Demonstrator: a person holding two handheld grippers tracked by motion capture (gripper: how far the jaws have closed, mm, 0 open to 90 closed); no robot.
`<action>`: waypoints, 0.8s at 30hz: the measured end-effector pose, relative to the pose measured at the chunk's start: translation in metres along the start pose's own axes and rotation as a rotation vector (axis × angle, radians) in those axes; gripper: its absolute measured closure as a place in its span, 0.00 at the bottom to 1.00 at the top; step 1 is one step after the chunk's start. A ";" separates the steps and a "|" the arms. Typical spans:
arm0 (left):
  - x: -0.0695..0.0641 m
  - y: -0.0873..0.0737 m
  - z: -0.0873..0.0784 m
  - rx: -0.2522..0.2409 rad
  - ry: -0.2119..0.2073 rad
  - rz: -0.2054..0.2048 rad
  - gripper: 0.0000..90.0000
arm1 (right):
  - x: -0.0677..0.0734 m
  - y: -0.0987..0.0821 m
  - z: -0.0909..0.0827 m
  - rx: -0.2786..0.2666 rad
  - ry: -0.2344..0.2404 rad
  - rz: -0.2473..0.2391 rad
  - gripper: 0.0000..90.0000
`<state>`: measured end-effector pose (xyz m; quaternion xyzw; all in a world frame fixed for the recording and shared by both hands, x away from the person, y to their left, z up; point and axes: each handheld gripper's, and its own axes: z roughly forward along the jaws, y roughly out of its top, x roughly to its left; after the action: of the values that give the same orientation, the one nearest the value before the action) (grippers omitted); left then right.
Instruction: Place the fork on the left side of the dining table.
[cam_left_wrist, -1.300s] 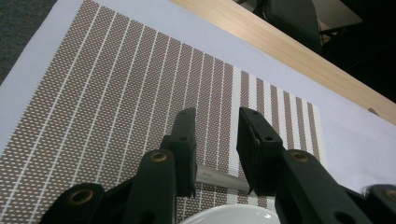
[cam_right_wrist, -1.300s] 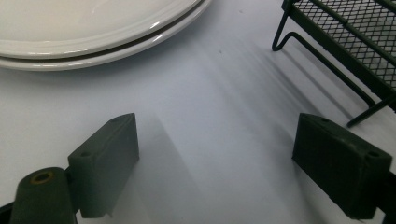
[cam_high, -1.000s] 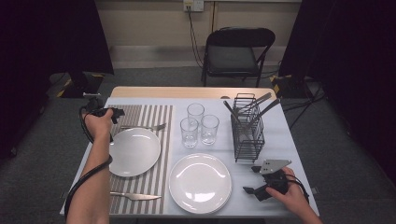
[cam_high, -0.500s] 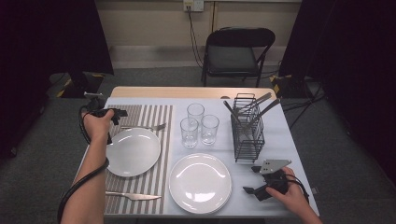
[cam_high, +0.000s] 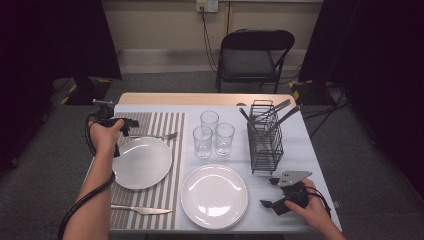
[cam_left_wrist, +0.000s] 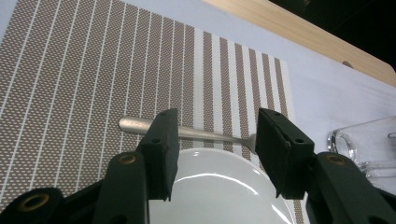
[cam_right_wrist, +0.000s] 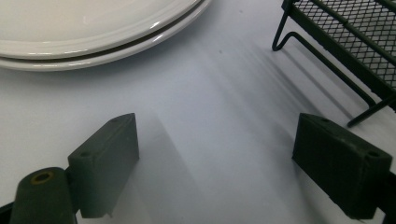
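I've got the left gripper (cam_high: 131, 123) up at the far left of the table (cam_high: 300, 150), over the striped mat (cam_high: 172, 125), and its jaws have just been opening: in the left gripper view they stand apart with nothing pressed between them. The fork (cam_left_wrist: 187, 132) lies flat on the mat beyond them, just past the far rim of the left plate (cam_left_wrist: 219, 186). I can see its handle end clear on the left, but one jaw covers a stretch of the handle and the other hides the head, so the tines are lost to me here. From the high view the fork (cam_high: 159, 136) runs its long axis across the table, handle toward my left hand, tines pointing right toward the three glasses (cam_high: 212, 135); the handle end there disappears behind my hand. My right gripper (cam_high: 272, 192) sits low at the near right, jaws wide apart and empty over bare table, between the stacked plates (cam_right_wrist: 93, 37) and the wire rack (cam_right_wrist: 345, 51). In the right gripper view both are cut off by the frame. The knife (cam_high: 137, 209) lies near the mat's front edge, blade tip hard to make out.
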<state>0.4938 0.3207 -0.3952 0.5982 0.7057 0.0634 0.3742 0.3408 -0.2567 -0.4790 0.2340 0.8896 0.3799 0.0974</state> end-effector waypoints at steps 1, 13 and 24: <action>-0.001 -0.001 -0.001 0.002 -0.006 0.008 0.54 | 0.000 0.000 0.000 0.001 0.000 0.001 0.15; -0.008 -0.007 0.000 0.030 -0.047 0.036 0.42 | 0.000 0.000 0.000 0.001 0.000 0.001 0.15; -0.017 -0.012 -0.002 0.078 -0.051 0.105 0.28 | 0.000 0.000 0.000 0.001 0.000 0.001 0.15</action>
<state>0.4834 0.3024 -0.3926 0.6501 0.6655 0.0403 0.3645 0.3407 -0.2567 -0.4790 0.2344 0.8897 0.3796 0.0972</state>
